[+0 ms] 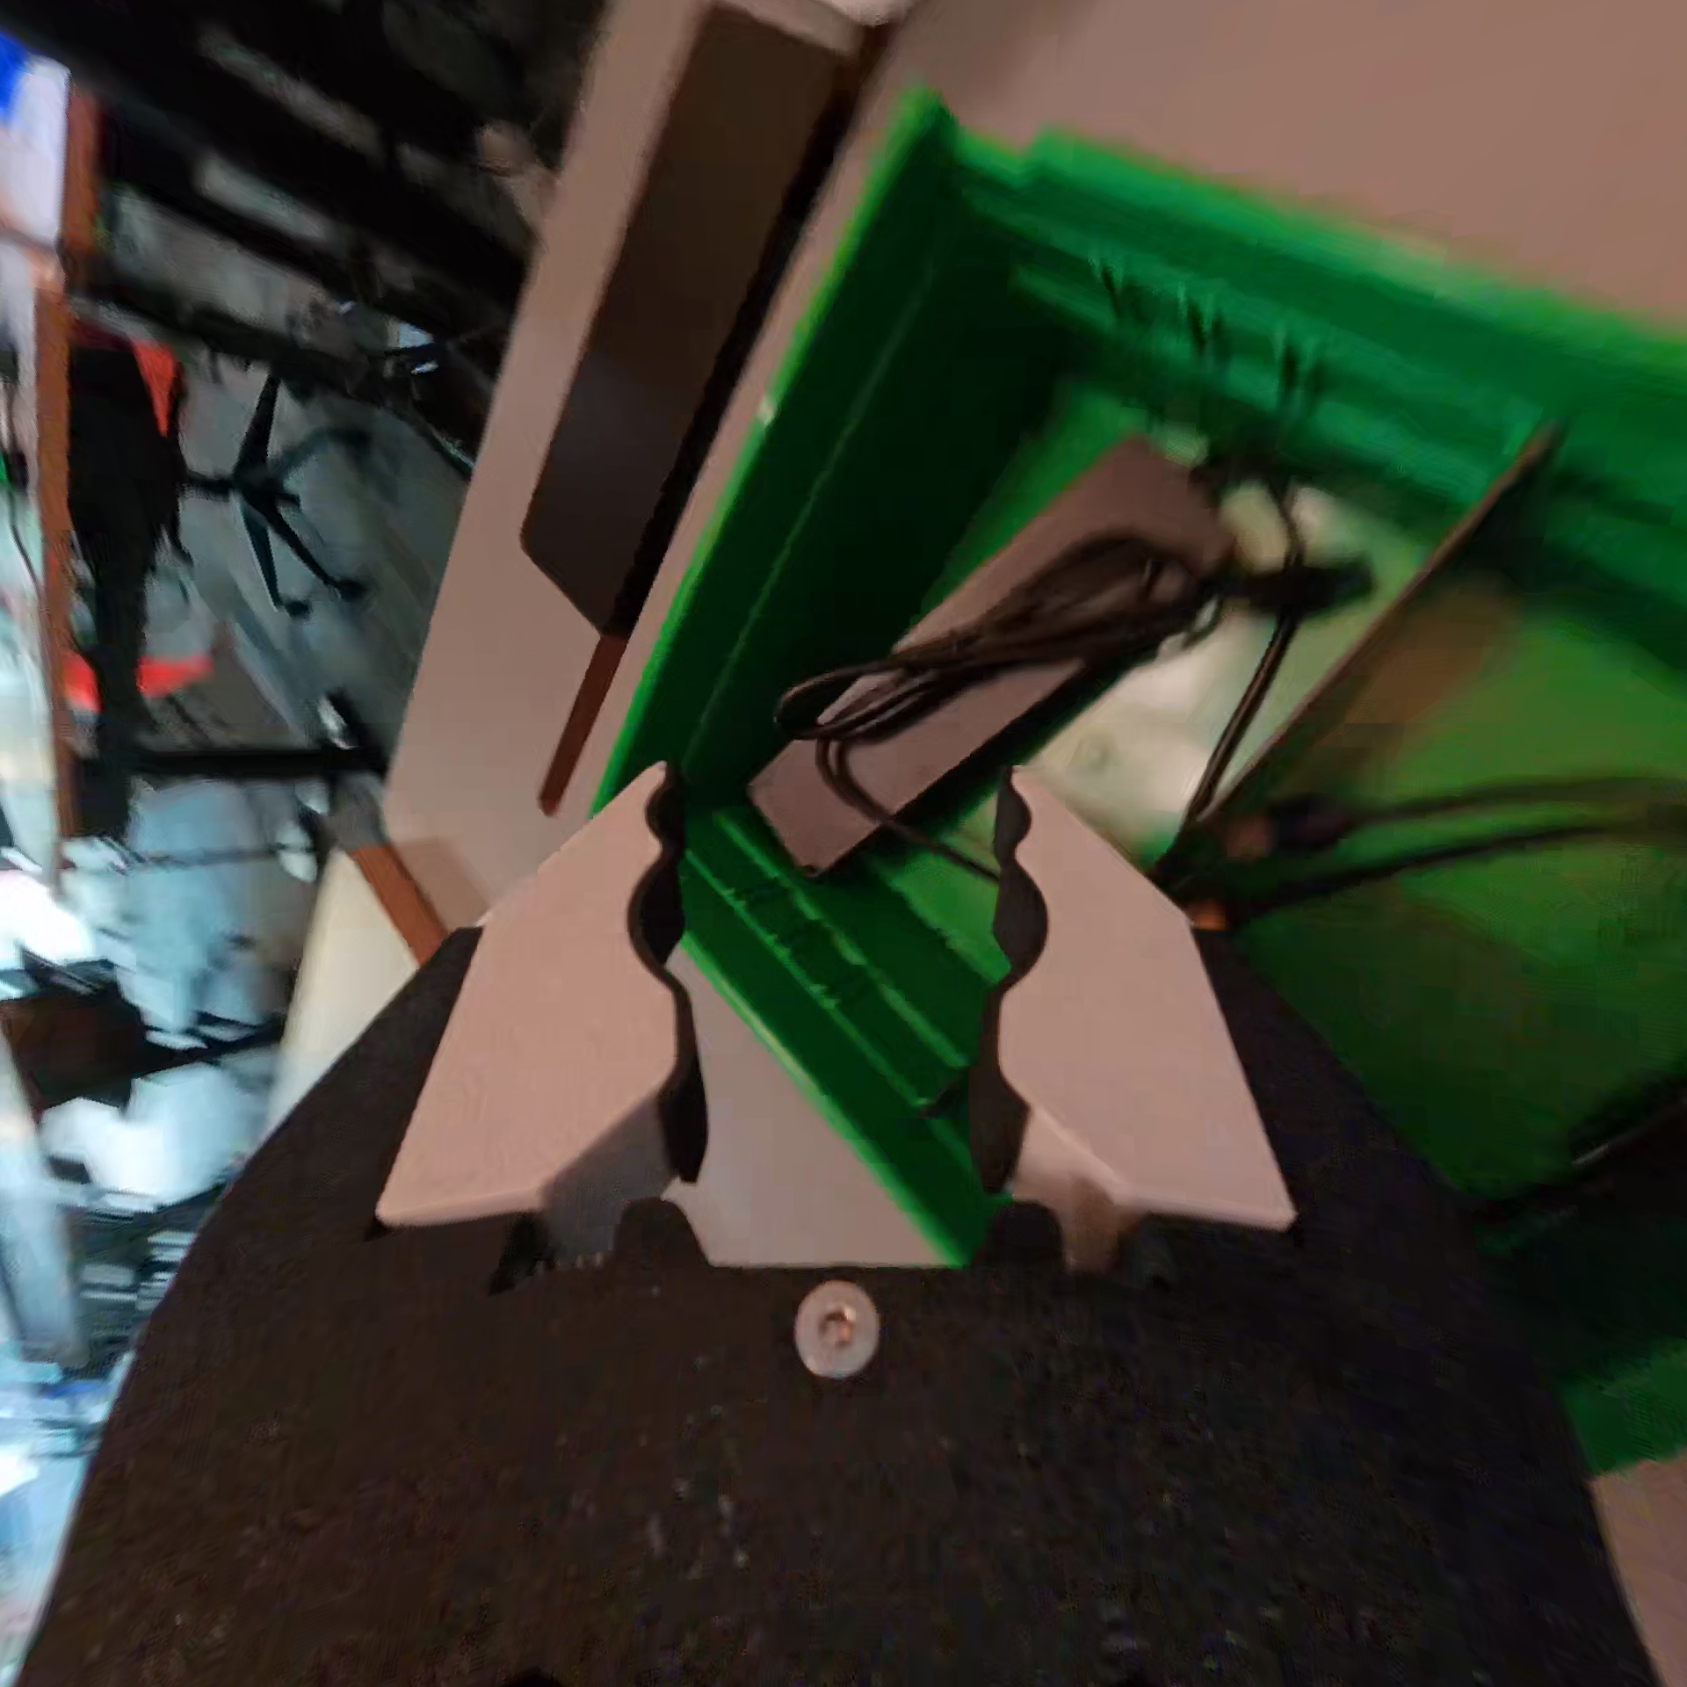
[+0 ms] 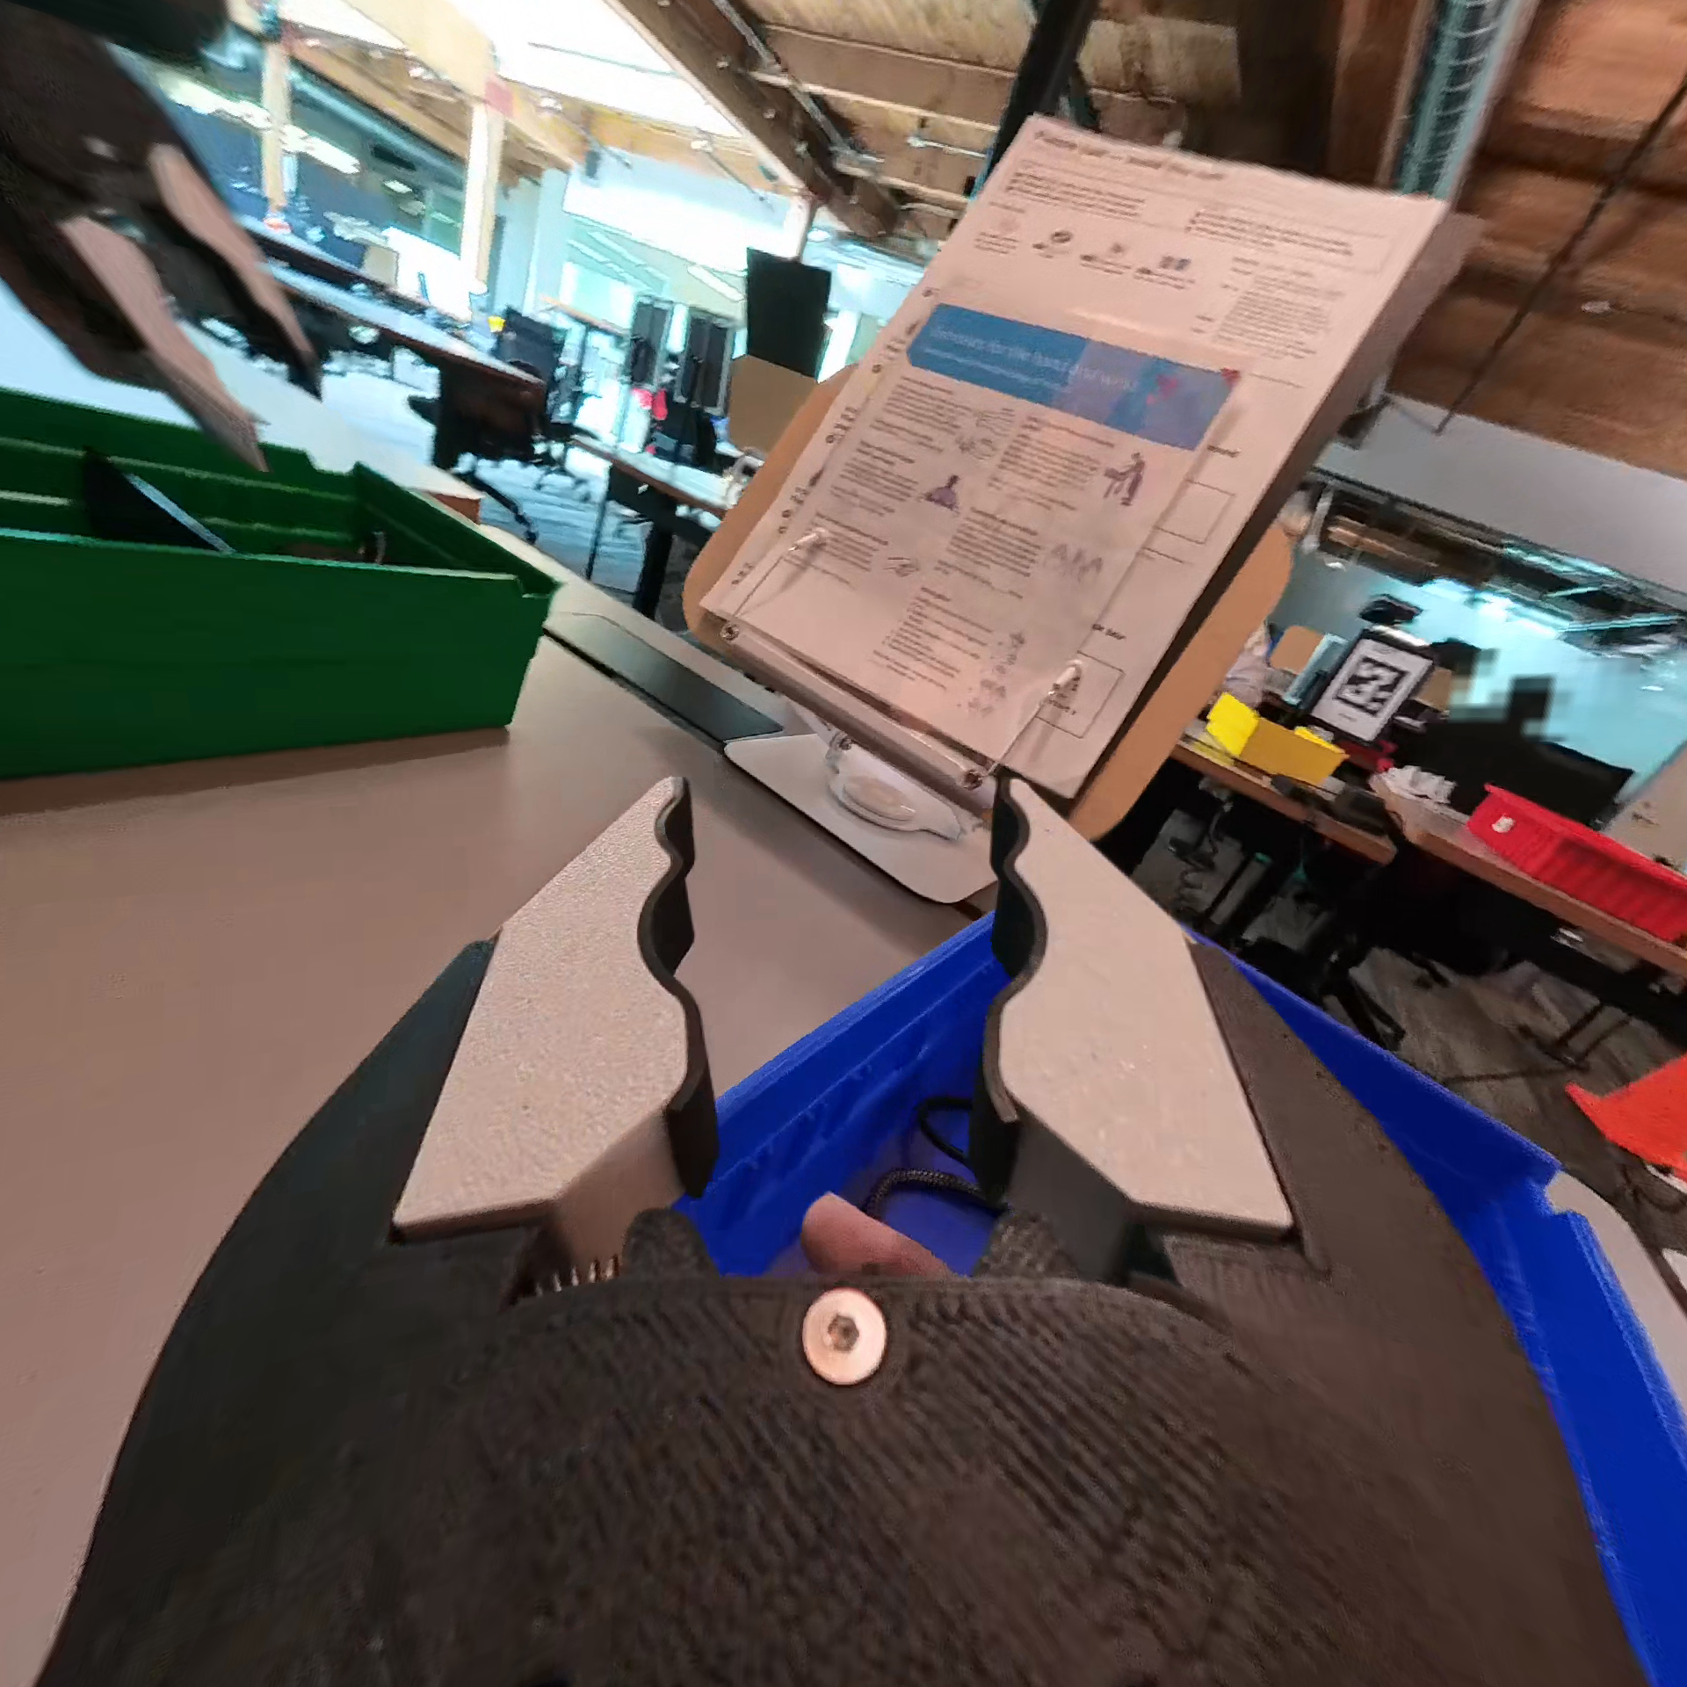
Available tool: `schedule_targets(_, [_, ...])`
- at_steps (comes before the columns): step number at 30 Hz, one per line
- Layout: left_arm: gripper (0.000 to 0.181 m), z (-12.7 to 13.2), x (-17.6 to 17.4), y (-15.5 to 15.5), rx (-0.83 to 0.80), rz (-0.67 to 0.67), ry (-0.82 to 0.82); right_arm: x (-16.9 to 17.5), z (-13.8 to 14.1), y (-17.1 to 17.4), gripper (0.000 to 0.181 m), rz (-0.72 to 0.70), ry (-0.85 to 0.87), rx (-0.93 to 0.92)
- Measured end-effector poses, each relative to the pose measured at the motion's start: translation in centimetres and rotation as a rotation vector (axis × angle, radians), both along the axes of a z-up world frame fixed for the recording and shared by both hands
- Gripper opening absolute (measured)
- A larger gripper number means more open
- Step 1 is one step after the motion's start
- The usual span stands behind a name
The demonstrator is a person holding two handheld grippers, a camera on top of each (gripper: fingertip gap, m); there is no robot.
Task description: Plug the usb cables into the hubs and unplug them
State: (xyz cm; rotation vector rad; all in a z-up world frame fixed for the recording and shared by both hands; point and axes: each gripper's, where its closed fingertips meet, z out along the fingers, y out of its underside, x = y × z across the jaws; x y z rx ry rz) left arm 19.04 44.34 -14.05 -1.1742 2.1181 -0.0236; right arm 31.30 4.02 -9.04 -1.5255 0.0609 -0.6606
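Note:
In the left wrist view a green bin (image 1: 822, 438) holds a grey flat hub (image 1: 986, 657) with a coiled black cable (image 1: 1004, 630) lying on it; a divider (image 1: 1369, 630) splits the bin, and more black cables (image 1: 1461, 822) lie beyond it. My left gripper (image 1: 835, 785) is open and empty, hovering above the bin's near corner, the hub just past its fingertips. In the right wrist view my right gripper (image 2: 840, 803) is open and empty above a blue bin (image 2: 1369, 1095) that holds a black cable (image 2: 922, 1178). The left gripper (image 2: 155, 274) shows blurred above the green bin (image 2: 256, 639).
A dark flat device (image 1: 666, 301) lies on the table beside the green bin. A document stand with printed sheets (image 2: 1032, 475) stands at the table's far edge, just beyond my right fingertips. Other desks, chairs, a yellow bin (image 2: 1269, 739) and a red bin (image 2: 1579, 858) are far behind.

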Motion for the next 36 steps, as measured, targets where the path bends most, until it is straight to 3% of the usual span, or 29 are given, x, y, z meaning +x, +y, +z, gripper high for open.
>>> schedule_targets(3, [0.074,-2.9,-0.4,2.8,0.228,-0.138,0.269,0.1,-0.3,-0.1,0.064,0.037,0.016,-0.007])
schedule_targets(5, [0.073,-4.3,-0.3,4.2,0.343,-0.218,0.356,0.2,-0.1,-0.3,0.064,0.041,0.025,0.011])
schedule_targets(10, [0.077,-7.3,0.7,4.8,0.417,-0.3,0.436,-0.4,0.1,-0.1,0.066,0.084,0.029,0.028])
schedule_targets(13, [0.079,-7.0,1.8,4.1,0.499,-0.39,0.412,-0.5,-0.2,0.0,0.066,0.088,0.018,0.02])
schedule_targets(18, [0.075,-7.2,2.5,0.8,0.417,-0.482,0.42,-0.3,0.2,-0.1,0.066,0.091,0.033,0.06])
schedule_targets(19, [0.066,-7.7,2.5,0.8,0.414,-0.473,0.451,-0.3,0.3,-0.1,0.066,0.09,0.033,0.063])
schedule_targets(23, [0.072,-8.7,3.8,1.8,0.53,-0.514,0.502,-0.5,0.2,-0.1,0.067,0.095,0.025,0.055])
schedule_targets(28, [0.067,-10.7,4.0,1.0,0.426,-0.57,0.538,-0.7,0.4,-0.3,0.067,0.1,0.023,0.072])
schedule_targets(30, [0.054,-11.0,3.5,1.1,0.384,-0.555,0.58,-0.8,0.3,-0.2,0.067,0.102,0.017,0.064])
schedule_targets(36, [0.051,-10.6,4.0,1.4,0.387,-0.458,0.493,-1.2,0.5,0.2,0.067,0.123,0.016,0.079])
